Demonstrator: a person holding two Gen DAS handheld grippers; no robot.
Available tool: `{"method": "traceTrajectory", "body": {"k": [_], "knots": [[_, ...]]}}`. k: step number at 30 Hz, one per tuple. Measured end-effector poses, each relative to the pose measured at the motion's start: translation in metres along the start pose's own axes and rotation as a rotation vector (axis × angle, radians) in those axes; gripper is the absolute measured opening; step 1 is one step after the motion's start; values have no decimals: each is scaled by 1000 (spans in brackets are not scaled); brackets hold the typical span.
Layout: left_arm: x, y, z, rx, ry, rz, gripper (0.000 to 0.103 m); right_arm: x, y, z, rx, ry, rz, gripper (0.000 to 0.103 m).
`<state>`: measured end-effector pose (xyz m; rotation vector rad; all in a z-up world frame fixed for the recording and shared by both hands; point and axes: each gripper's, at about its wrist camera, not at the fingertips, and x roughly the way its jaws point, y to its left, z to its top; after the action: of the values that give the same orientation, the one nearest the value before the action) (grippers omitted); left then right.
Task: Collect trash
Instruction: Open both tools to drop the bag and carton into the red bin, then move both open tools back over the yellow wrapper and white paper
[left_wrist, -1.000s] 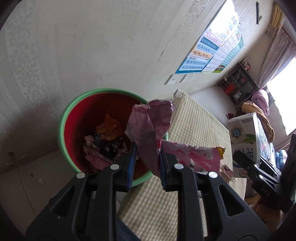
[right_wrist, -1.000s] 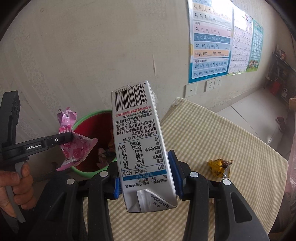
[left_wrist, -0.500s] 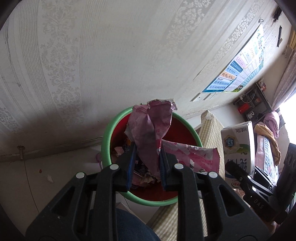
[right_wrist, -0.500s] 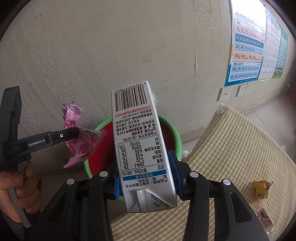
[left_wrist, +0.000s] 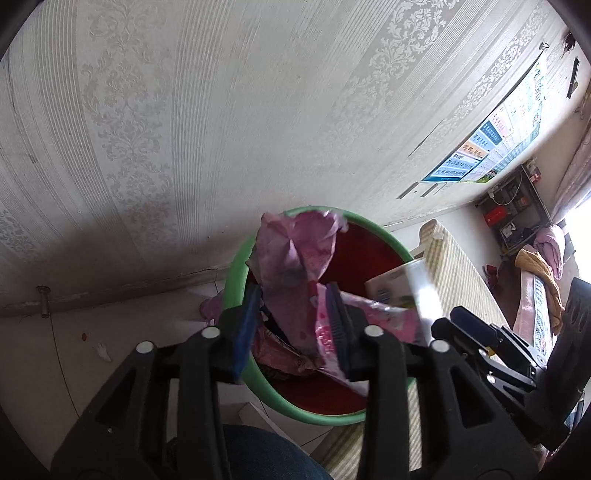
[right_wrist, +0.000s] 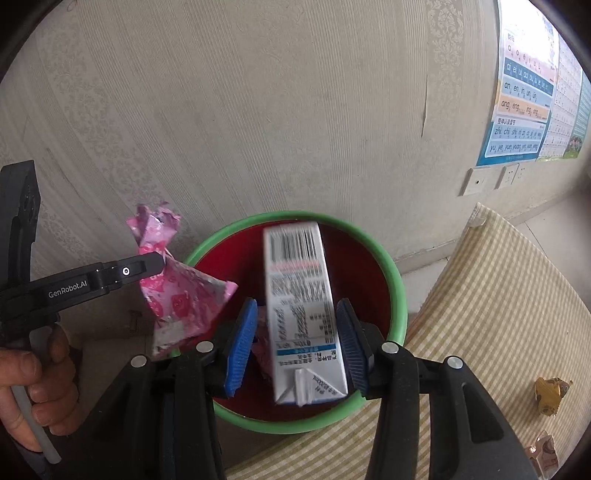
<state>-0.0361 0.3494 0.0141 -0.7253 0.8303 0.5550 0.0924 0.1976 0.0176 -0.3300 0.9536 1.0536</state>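
A red bin with a green rim (left_wrist: 236, 273) (right_wrist: 397, 295) stands on the floor against the wall and holds wrappers. My left gripper (left_wrist: 291, 325) has its jaws apart around a pink wrapper (left_wrist: 295, 258) over the bin; the wrapper still hangs between them (right_wrist: 181, 295). My right gripper (right_wrist: 295, 339) is open over the bin. A white milk carton (right_wrist: 299, 302), blurred, drops between its pads into the bin; it also shows in the left wrist view (left_wrist: 402, 291).
A table with a yellow checked cloth (right_wrist: 498, 314) adjoins the bin on the right. A gold wrapper (right_wrist: 550, 395) and another small wrapper (right_wrist: 543, 450) lie on it. The papered wall (right_wrist: 258, 110) carries posters (right_wrist: 524, 85) and sockets (right_wrist: 476, 181).
Both grippers moved from beside the table to above the bin. The right gripper opened and let go of the carton. The left jaws have spread around the pink wrapper.
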Motion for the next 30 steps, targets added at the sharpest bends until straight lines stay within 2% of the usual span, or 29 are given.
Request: {"method": "traceTrajectory", "body": {"k": [2, 3, 5, 9, 14, 21, 30], "knots": [[-1, 0, 0, 0, -5, -2, 57, 0, -3, -2, 4, 3, -11, 60], [-2, 0, -1, -1, -8, -2, 66, -1, -4, -2, 5, 4, -14, 61], [-4, -2, -1, -3, -13, -1, 77, -4, -5, -4, 5, 4, -26, 66], [-8, -7, -4, 4, -14, -8, 85, -14, -10, -11, 18, -1, -39, 70], [-17, -23, -12, 38, -13, -27, 91, -32, -20, -22, 42, -16, -63, 74], [-27, -66, -33, 130, 1, -65, 97, -69, -41, -43, 92, -52, -105, 78], [-26, -134, -67, 234, 35, -125, 97, -117, -84, -80, 178, -84, -171, 79]]}}
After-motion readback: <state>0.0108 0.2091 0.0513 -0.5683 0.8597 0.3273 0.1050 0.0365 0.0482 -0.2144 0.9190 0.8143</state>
